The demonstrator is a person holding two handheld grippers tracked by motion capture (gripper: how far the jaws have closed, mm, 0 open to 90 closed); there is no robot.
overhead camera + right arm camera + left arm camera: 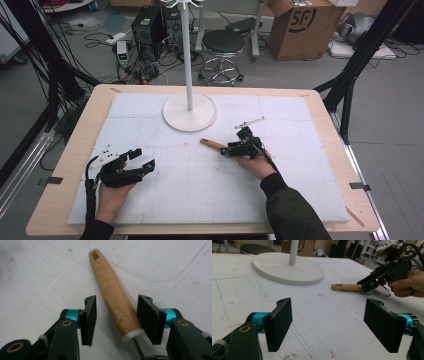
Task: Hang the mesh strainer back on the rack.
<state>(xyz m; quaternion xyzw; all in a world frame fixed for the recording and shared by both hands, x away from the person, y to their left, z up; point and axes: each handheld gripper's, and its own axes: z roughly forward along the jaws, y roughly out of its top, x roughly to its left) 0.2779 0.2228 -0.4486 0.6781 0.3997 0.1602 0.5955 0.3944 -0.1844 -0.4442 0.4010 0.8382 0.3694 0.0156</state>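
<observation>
Wooden handle [113, 295] of a kitchen tool is lying flat on the white gridded mat [200, 190] covering the wooden surface [75, 145], near the round base of a white stand [190, 111]. Beyond the surface, a black stool [223, 42], a cardboard box [305, 25], computer equipment and loose cables are crowding the grey floor. In the high view, the handle's long axis is running slantwise, its slotted end pointing up and left toward the stand's base, its white-capped end with a thin metal stem reaching back under the right gripper [231, 149]. That right gripper [116, 320] is straddling the handle's thicker end, jaws parted, one on either side, not yet pressing it. The left gripper [143, 159] is resting well apart at the mat's left, jaws spread wide and holding nothing.
</observation>
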